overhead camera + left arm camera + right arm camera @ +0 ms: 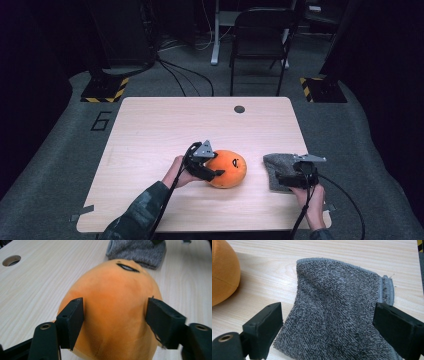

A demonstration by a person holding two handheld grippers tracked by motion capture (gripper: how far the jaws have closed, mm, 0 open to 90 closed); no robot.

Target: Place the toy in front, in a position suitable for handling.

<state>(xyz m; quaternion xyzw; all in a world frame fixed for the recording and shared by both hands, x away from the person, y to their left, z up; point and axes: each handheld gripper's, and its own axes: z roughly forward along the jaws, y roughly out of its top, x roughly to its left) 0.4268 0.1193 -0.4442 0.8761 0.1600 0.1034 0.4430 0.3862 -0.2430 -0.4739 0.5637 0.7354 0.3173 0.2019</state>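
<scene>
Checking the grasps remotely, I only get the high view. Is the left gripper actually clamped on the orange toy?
Observer: The left gripper straddles the orange plush toy; whether the pads press it, I can't tell.
Operator: Any marking on the toy?
Observer: A dark stitched eye-like mark near its far end.
Operator: And the right gripper?
Observer: The right gripper is open, jaws either side of the grey cloth, not pinching it.
Operator: Cloth edge?
Observer: A stitched hem on the side by one jaw.
</scene>
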